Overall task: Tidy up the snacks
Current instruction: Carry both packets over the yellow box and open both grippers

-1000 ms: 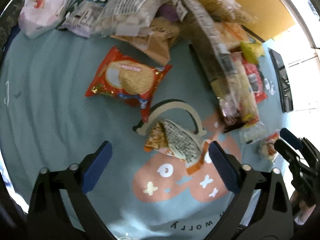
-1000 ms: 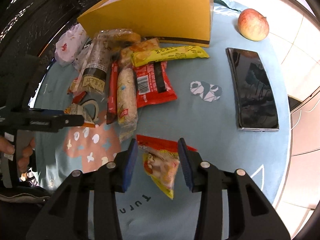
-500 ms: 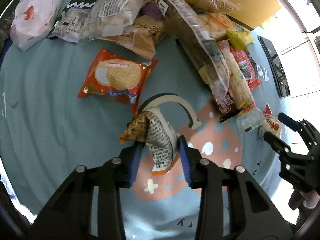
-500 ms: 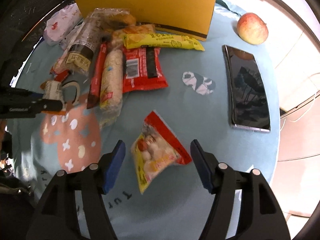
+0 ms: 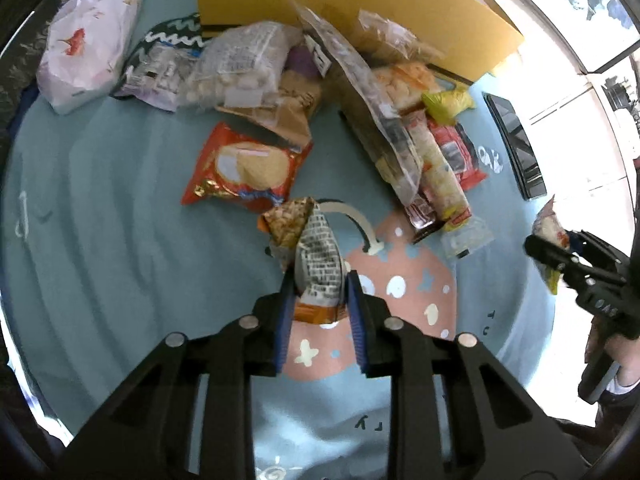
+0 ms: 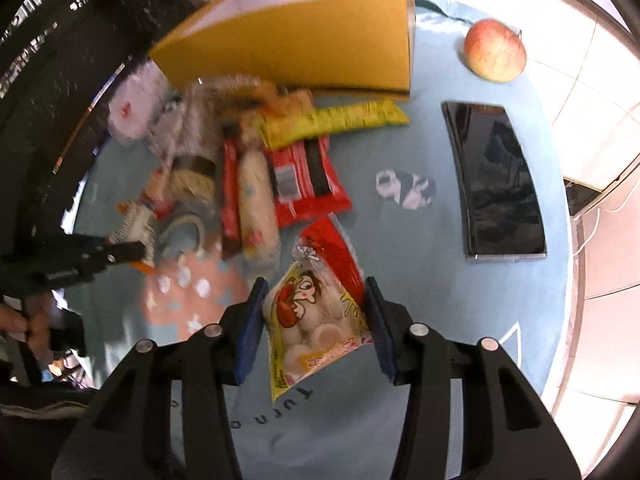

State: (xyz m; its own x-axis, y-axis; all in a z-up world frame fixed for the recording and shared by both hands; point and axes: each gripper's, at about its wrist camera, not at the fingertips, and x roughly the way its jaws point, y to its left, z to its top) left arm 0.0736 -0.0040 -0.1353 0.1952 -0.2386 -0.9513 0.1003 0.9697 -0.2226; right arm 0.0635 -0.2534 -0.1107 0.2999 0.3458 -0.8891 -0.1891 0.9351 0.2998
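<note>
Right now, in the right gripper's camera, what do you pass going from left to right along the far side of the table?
White bag → yellow box → apple.

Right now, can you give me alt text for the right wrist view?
The right gripper is closing on a red-and-yellow snack packet above a light-blue tablecloth. Beyond lie a pile of snacks against a yellow box, a phone and an apple.
</note>
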